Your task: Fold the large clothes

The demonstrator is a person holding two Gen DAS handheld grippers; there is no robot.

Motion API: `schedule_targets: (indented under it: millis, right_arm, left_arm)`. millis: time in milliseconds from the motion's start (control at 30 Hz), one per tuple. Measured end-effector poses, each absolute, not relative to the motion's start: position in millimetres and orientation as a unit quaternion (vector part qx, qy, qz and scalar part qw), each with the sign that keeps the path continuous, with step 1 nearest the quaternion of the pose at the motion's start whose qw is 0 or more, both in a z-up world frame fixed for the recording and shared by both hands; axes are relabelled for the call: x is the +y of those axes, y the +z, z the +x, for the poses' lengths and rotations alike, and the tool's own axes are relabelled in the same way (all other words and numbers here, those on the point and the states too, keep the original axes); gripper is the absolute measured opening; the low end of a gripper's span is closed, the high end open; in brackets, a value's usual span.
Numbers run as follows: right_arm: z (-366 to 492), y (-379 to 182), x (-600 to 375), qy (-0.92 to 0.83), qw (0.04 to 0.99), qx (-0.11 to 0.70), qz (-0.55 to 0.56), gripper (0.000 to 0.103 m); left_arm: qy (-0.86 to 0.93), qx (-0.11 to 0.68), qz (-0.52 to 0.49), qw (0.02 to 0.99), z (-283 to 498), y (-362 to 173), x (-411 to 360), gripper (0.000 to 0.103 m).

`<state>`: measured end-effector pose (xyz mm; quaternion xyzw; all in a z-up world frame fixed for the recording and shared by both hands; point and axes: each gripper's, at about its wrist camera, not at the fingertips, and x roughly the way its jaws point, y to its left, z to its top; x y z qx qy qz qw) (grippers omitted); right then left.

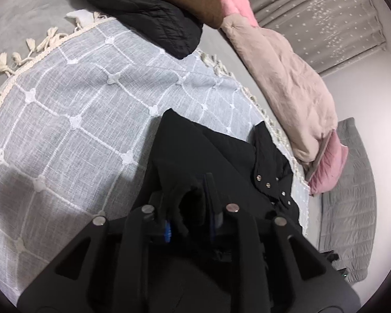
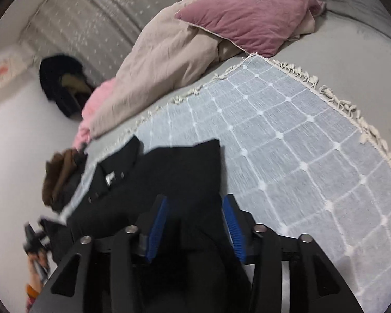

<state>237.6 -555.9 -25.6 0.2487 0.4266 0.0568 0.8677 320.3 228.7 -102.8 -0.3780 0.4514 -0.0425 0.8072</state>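
Black jacket lying on the checked throw on the bed. Left gripper jaws narrow, apparently pinching a black fold; right gripper jaws parted around cloth, pads clear. Risk: fold slipping from loose jaws, layers bunching, throw dragged along

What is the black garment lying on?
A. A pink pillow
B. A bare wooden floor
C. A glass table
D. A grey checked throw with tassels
D: the black garment lies spread on the grey checked throw, whose tasselled fringe runs along its edge; the pink pillow sits apart, farther up the bed.
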Motion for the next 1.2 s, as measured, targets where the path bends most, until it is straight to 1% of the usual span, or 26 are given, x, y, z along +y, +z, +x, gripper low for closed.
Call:
schedule_targets:
  millis: [33,67,100,133,167,233,333,367,500,567,633,667,733,767,900,1000,1033,1067,1100,1133,1167,1200]
  right_arm:
    - [234,-27,-554,0.062,0.868,0.432,0.238,0.050]
    - [230,-29,-550,0.072,0.866,0.442,0.224,0.050]
    - [228,-32,-543,0.086,0.862,0.455,0.208,0.051]
    - [228,-36,-531,0.106,0.854,0.474,0.187,0.051]
    - [228,-39,-521,0.121,0.848,0.487,0.170,0.051]
    - [233,-45,-491,0.163,0.832,0.514,0.129,0.051]
    - [254,-41,-461,0.176,0.830,0.520,0.104,0.051]
    - [264,-38,-460,0.168,0.832,0.516,0.114,0.051]
    - [307,-23,-497,0.082,0.849,0.463,0.242,0.051]
    - [314,-21,-520,0.031,0.850,0.441,0.286,0.051]
    - [312,-22,-532,0.022,0.848,0.433,0.304,0.051]
    - [310,-23,-533,0.032,0.849,0.433,0.302,0.051]
    - [304,-31,-529,0.051,0.850,0.442,0.283,0.059]
    - [302,-37,-527,0.052,0.849,0.451,0.270,0.060]
    - [302,-67,-513,0.053,0.842,0.483,0.233,0.061]
    - [306,-81,-503,0.049,0.843,0.484,0.230,0.061]
    - [307,-83,-499,0.047,0.845,0.482,0.227,0.059]
    - [307,-84,-494,0.043,0.850,0.476,0.221,0.057]
    - [306,-82,-488,0.038,0.860,0.464,0.209,0.036]
    - [306,-79,-483,0.037,0.868,0.455,0.195,0.010]
    - [304,-77,-478,0.035,0.875,0.447,0.183,0.009]
    - [303,-73,-476,0.031,0.881,0.439,0.175,0.008]
  left_arm:
    - [-0.044,0.447,-0.382,0.808,319,-101,231,0.030]
    - [-0.042,0.442,-0.385,0.809,319,-97,234,0.038]
    - [-0.033,0.437,-0.383,0.813,319,-94,236,0.044]
    - [-0.016,0.427,-0.376,0.823,318,-89,238,0.053]
    - [-0.003,0.417,-0.365,0.832,316,-83,240,0.055]
    - [-0.004,0.416,-0.359,0.836,317,-78,241,0.055]
    - [-0.018,0.425,-0.365,0.828,317,-78,241,0.056]
    - [-0.020,0.427,-0.363,0.828,316,-77,240,0.056]
    - [-0.021,0.431,-0.341,0.835,310,-72,238,0.058]
    - [-0.018,0.436,-0.317,0.842,306,-70,238,0.063]
    - [-0.015,0.436,-0.299,0.849,302,-69,239,0.068]
    - [-0.014,0.435,-0.285,0.854,300,-70,240,0.071]
    - [-0.017,0.439,-0.261,0.860,300,-75,239,0.072]
    - [-0.019,0.448,-0.243,0.860,302,-81,236,0.072]
    - [-0.029,0.475,-0.210,0.854,309,-101,219,0.072]
    - [-0.041,0.486,-0.205,0.849,317,-116,204,0.072]
    - [-0.039,0.483,-0.208,0.850,318,-118,201,0.068]
    - [-0.034,0.473,-0.212,0.855,318,-116,198,0.051]
    - [-0.035,0.458,-0.215,0.862,317,-112,196,0.038]
    - [-0.036,0.445,-0.214,0.869,316,-107,193,0.021]
    - [-0.036,0.435,-0.208,0.875,316,-100,190,0.010]
    - [-0.042,0.428,-0.207,0.879,316,-95,188,0.008]
